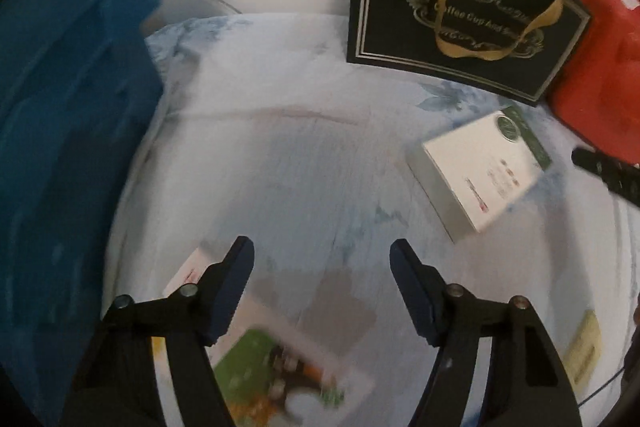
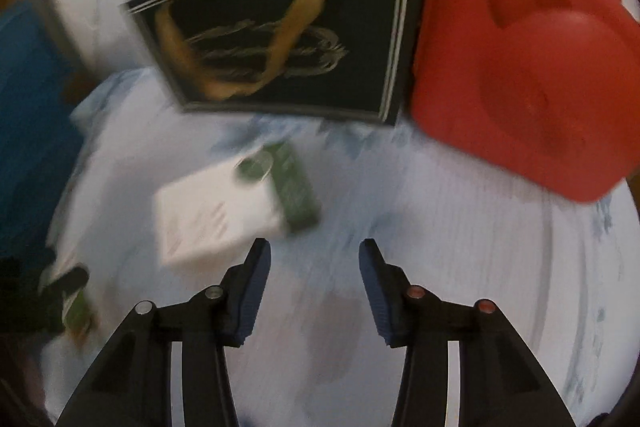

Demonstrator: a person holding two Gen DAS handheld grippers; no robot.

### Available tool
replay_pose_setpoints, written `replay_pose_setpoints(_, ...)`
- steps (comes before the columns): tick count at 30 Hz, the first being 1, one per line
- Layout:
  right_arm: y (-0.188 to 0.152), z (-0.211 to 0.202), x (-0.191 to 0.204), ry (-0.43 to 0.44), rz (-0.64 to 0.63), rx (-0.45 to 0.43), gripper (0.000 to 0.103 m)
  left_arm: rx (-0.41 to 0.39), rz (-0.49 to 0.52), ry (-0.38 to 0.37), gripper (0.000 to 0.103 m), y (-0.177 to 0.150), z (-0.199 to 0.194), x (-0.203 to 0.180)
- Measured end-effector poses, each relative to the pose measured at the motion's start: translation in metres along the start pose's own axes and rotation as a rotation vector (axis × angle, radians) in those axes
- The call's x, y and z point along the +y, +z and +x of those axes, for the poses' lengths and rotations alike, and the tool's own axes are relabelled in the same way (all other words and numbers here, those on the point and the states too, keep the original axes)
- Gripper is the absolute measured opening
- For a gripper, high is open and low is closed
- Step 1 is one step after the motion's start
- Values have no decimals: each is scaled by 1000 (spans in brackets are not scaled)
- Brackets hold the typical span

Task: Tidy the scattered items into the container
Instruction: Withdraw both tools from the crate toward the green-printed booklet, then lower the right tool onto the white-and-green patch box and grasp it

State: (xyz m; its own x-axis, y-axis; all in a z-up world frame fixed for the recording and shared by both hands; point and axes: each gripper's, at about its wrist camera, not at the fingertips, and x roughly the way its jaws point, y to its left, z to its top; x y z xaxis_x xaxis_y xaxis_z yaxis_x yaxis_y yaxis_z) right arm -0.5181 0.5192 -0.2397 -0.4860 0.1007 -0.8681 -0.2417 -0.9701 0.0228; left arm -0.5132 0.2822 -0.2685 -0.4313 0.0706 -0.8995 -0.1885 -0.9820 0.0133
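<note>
Blue container [image 1: 68,131] is seen at far left. Both the left gripper [image 1: 322,259] and right gripper [image 2: 314,257] are held released and empty. A pick appears in hand: the white box [image 2: 212,215], just beside the right gripper, must be straddled.

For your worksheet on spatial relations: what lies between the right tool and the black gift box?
Only bare floral cloth separates the right tool from the black gift box, seen in the right wrist view.
</note>
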Motion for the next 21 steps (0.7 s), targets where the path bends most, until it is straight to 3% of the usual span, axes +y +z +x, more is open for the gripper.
replay_pose_setpoints(3, 13, 31, -8, -76, 22, 18, 46, 16, 28, 34, 70, 10, 24, -11)
replay_pose_setpoints(6, 17, 56, -14, -65, 28, 65, 46, 31, 26, 24, 70, 14, 39, -18)
replay_pose_setpoints(10, 14, 62, -10, 17, -23, 106, 46, 54, 35, -7, 70, 15, 49, -29)
replay_pose_setpoints(15, -11, 50, 4, 99, -116, 176, 46, 13, 7, 144, 69, 15, 36, -17)
replay_pose_setpoints(19, -42, 43, 28, 264, -197, 259, 45, -6, -74, 156, 69, 12, 10, 14)
replay_pose_setpoints(21, -57, 34, 45, 293, -275, 270, 50, -12, -71, 140, 69, 8, 0, 19)
